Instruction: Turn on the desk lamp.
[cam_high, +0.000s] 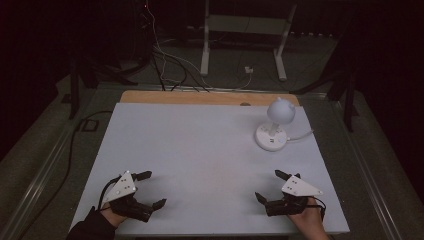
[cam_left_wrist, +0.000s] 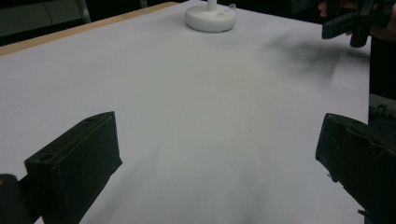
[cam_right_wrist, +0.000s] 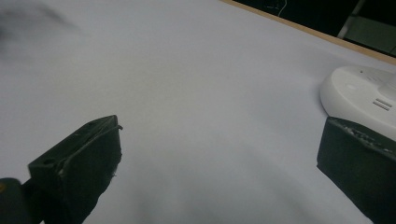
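Table (cam_high: 200, 150): white sheet over a wooden top, whose edge shows along the far side. Surface bare except for one item at the far right.

Lamp (cam_high: 272, 127): small white desk lamp, round base flat on the sheet, short stem, globe-shaped head above it. White cord runs off the base toward the right edge of the table. Upright, apparently untouched. In the left gripper view its base (cam_left_wrist: 210, 17) sits at the far end of the sheet; in the right gripper view the base (cam_right_wrist: 359, 95) lies near, just past the tip of one jaw, not touching it as far as can be judged.

Left gripper (cam_high: 150, 190): near left corner, held low over the sheet, jaws spread wide with nothing between them. Well apart from the lamp.

Right gripper (cam_high: 267, 185): near right corner, jaws likewise spread wide and empty. It is the closer of the two to the lamp and faces roughly toward it.

Progress, as judged: start position. No contact with the lamp, no grip made. All of the work remains: approach (likely by the right gripper), then whatever handling of the lamp follows. Lamp appears unlit, though dim lighting makes this uncertain.
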